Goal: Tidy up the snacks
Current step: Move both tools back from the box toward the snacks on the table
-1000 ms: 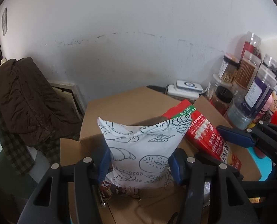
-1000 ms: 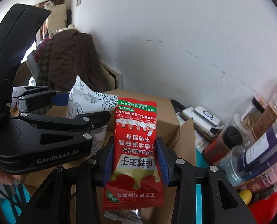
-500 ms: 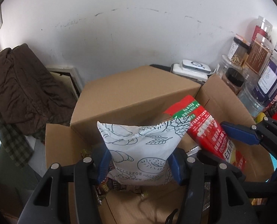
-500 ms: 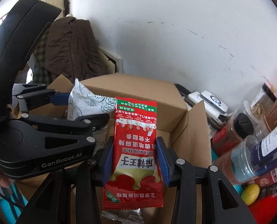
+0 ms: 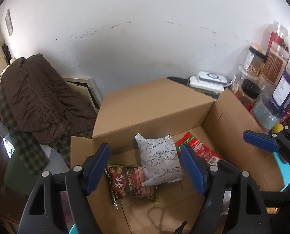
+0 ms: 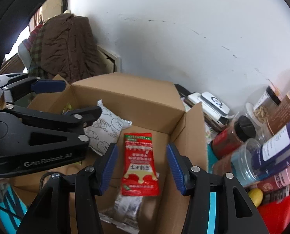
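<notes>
- The left gripper (image 5: 146,164) has just been opened and is released; the white bread packet (image 5: 159,159) is lain inside the cardboard box (image 5: 152,105), partly on a brown cereal packet (image 5: 128,181);
- The right gripper (image 6: 142,168) has just been opened too; the red packet (image 6: 140,162) is lain on the box floor, near its right wall.

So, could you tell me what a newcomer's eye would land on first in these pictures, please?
Probably the open cardboard box in the middle, with a white pastry-print packet and a red snack packet lying loose inside. Next, the two blue-padded claws above it, left claw and right claw, both open after just releasing. Then the cluster of jars at the right.
</notes>
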{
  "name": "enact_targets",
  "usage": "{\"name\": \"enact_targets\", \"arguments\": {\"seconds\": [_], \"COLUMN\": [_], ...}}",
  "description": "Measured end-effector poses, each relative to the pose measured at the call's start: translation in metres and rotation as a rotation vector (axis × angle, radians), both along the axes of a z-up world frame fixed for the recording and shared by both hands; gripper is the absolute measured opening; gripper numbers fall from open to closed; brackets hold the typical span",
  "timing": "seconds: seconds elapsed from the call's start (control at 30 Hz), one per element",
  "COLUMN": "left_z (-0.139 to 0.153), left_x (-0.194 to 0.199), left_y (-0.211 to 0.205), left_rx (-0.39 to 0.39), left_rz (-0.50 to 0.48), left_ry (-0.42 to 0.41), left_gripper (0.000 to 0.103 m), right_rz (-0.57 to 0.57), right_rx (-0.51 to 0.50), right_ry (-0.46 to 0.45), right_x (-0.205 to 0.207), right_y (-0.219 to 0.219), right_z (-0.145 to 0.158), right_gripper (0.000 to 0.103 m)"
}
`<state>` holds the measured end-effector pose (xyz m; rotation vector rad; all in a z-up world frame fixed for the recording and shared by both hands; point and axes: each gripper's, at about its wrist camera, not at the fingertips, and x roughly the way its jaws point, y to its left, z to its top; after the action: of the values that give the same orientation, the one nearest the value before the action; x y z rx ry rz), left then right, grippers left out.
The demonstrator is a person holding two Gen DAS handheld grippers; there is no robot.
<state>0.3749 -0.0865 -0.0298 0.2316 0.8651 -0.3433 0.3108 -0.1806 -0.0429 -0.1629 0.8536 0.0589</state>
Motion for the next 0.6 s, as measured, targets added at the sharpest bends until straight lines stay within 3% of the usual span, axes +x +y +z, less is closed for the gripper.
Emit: {"name": "enact_targets", "arguments": {"seconds": [0.6], "left_z": [0.103], "left_x": [-0.077], "left_y": [0.019], "left_rx": [-0.094], "left_rz": [-0.014], "left_ry": [-0.179], "left_gripper": [0.075], "right_rz": [-0.039], "right_rx": [-0.021], "right_ry": [-0.223], "right_x": [-0.075], "right_y": [0.003], "right_z": [0.101], "right_gripper": [0.052]}}
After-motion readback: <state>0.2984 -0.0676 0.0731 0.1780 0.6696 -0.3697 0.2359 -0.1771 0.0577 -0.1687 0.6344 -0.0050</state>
